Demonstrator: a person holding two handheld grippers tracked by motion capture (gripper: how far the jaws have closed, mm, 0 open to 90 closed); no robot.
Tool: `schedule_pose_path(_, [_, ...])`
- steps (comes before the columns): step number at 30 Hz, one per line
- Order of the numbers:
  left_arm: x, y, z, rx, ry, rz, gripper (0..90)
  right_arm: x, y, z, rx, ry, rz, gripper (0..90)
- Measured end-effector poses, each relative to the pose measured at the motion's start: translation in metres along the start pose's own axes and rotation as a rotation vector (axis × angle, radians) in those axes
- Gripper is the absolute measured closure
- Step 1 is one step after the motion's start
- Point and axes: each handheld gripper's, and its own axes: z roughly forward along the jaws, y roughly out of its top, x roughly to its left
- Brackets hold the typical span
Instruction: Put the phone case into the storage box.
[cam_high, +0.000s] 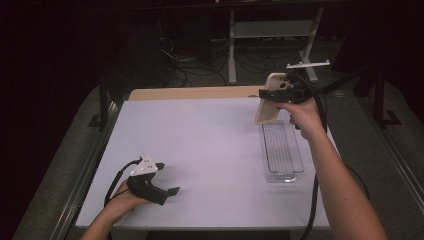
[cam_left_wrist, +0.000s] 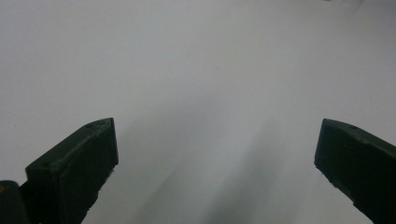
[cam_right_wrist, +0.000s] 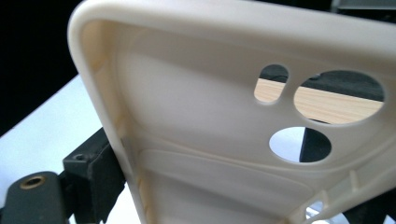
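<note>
Cream-coloured soft plastic forms the phone case (cam_high: 267, 100), a thin shell with a raised lip, rounded corners and three camera cut-outs near its upper end. The right tongs (cam_high: 274, 94) are closed on its long side edges: in the right gripper view one black jaw presses against the left rim of the phone case (cam_right_wrist: 210, 121), and the other side sits low at the frame's right corner. The case is held upright, long axis near vertical, in the air above the far end of the clear tray (cam_high: 282, 150).

The tray is a long, narrow, transparent plastic box with a ribbed floor. It lies close to the right edge of the worktop (cam_high: 200, 145), its long axis running from the near edge towards the far edge. The case therefore hangs directly over the tray's far end, and the two long axes stand roughly at right angles. In my judgement, laying the case in the tray calls for tipping it forward or back until its length matches the tray's, then lowering it between the walls.

The left tongs (cam_high: 170, 192) rest low near the near-left corner of the worktop, well apart from the tray. Their jaws stand wide apart with nothing between them, over bare white matt surface in the left gripper view. The right hand (cam_high: 305, 117) is clearly nearer to the work.
</note>
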Motion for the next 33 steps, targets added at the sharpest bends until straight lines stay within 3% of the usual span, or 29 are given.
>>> schedule_pose_path(8, [-0.002, 0.000, 0.001, 0.001, -0.003, -0.008, 0.0, -0.013, 0.002, 0.001, 0.012, -0.079, 0.005, 10.3])
schedule_pose_path(16, [-0.002, 0.000, 0.002, 0.020, -0.003, 0.010, 0.0, -0.020, 0.005, 0.010, 0.037, -0.160, 0.019, 10.3])
schedule_pose_path(33, [-0.002, -0.001, 0.002, 0.014, 0.002, 0.007, 0.0, -0.031, 0.000, 0.046, 0.101, -0.246, 0.060, 10.3])
